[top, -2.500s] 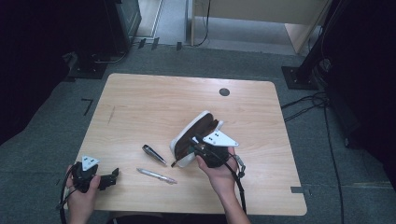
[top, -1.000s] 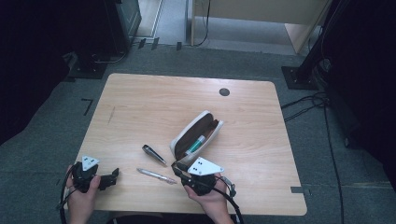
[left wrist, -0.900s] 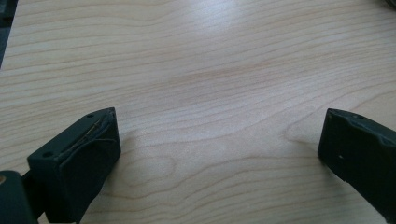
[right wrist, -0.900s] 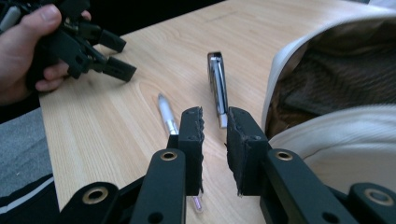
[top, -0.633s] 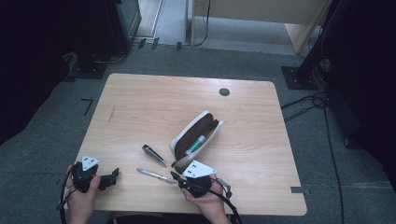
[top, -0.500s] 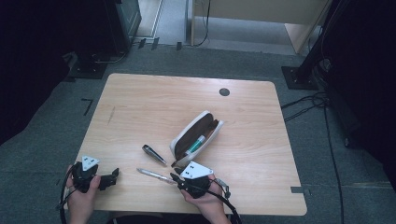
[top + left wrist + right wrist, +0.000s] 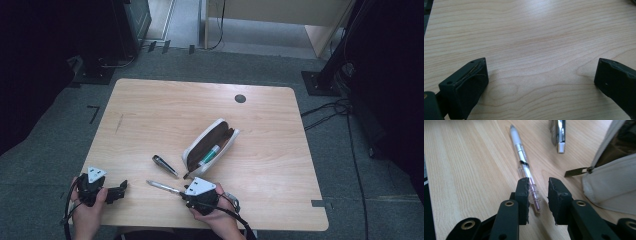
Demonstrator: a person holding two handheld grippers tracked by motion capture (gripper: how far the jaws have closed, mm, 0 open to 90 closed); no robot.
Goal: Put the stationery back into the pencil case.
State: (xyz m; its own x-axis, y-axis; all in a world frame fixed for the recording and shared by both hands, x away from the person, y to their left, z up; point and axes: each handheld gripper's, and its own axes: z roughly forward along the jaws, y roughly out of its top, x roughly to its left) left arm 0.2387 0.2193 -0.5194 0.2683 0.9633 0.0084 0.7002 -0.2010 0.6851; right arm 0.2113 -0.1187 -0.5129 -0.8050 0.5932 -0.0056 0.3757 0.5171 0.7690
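A clear pen with a silver tip (image 7: 162,186) lies near the table's front edge. My right gripper (image 7: 182,193) is at its near end; in the right gripper view the pen (image 7: 522,160) runs away from me and its end lies between the jaws, close to the left one. The right gripper (image 7: 537,183) is open a narrow gap. A white pencil case (image 7: 210,145) lies unzipped with a green pen (image 7: 209,154) inside; its side (image 7: 609,185) is at my right. My left gripper (image 7: 120,189) rests open at the front left, its jaws (image 7: 541,72) wide over bare wood.
A dark pen-like item with a silver clip (image 7: 165,165) lies between the clear pen and the case, and appears ahead of the right gripper (image 7: 559,132). The case's zipper pull (image 7: 575,172) lies on the wood. A dark round hole (image 7: 240,98) sits at the wooden table's (image 7: 200,105) far side.
My right gripper has come away from the pencil case, moving toward the front edge and left until its jaws straddle the clear pen's end. The left gripper has stayed put.
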